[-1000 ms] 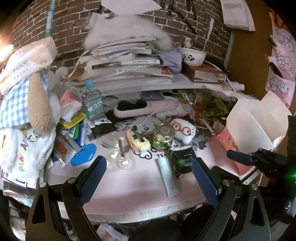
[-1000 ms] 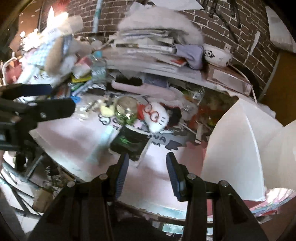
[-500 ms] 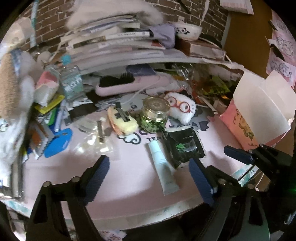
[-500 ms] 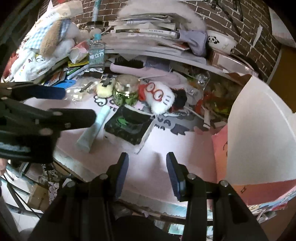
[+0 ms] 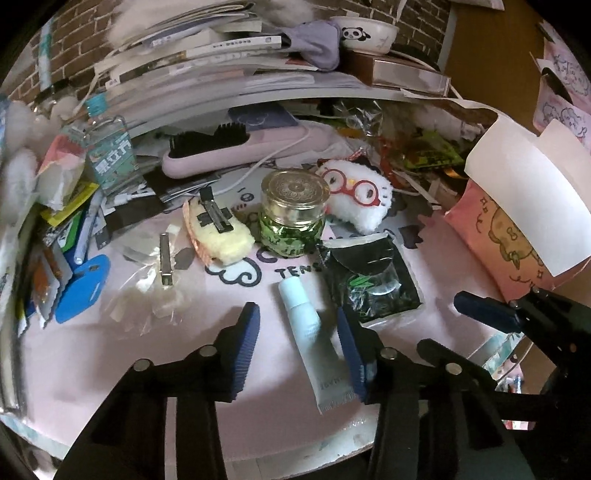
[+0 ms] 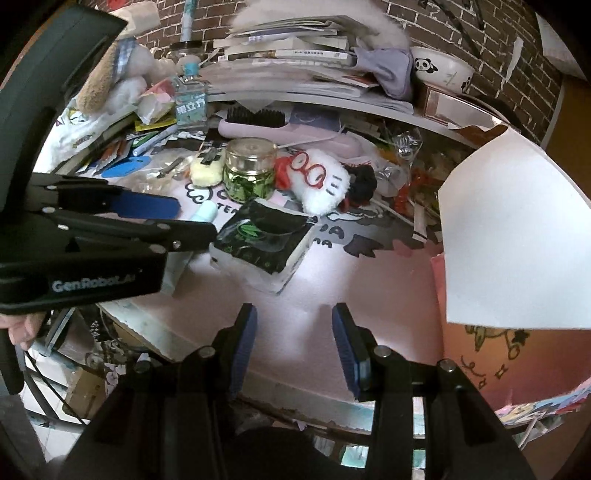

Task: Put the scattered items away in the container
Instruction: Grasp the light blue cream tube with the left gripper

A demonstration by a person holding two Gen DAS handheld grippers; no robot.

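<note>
A pale blue tube (image 5: pixel 310 328) lies on the pink table mat between the fingers of my left gripper (image 5: pixel 299 347). That gripper is open; its right finger is close to the tube, with a gap on the left. Beside the tube are a black leaf-print packet (image 5: pixel 369 280), a gold-lidded glass jar (image 5: pixel 293 210), a white plush with red glasses (image 5: pixel 360 195) and a yellow fuzzy hair clip (image 5: pixel 218 229). The pink paper container (image 6: pixel 509 236) with white flaps stands at the right. My right gripper (image 6: pixel 295 332) hovers open over bare mat, holding nothing.
A pink hairbrush (image 5: pixel 236 151), a clear bottle (image 5: pixel 110 155), a blue tag (image 5: pixel 83 288) and a metal clip on plastic film (image 5: pixel 166 258) crowd the left and back. Stacked books (image 5: pixel 221 55) and a panda bowl (image 5: pixel 369 33) sit behind. The table's front edge (image 6: pixel 184 332) is close below.
My left gripper has moved forward and down over the tube, and its fingers have narrowed around it. The right gripper has shifted only slightly, staying open.
</note>
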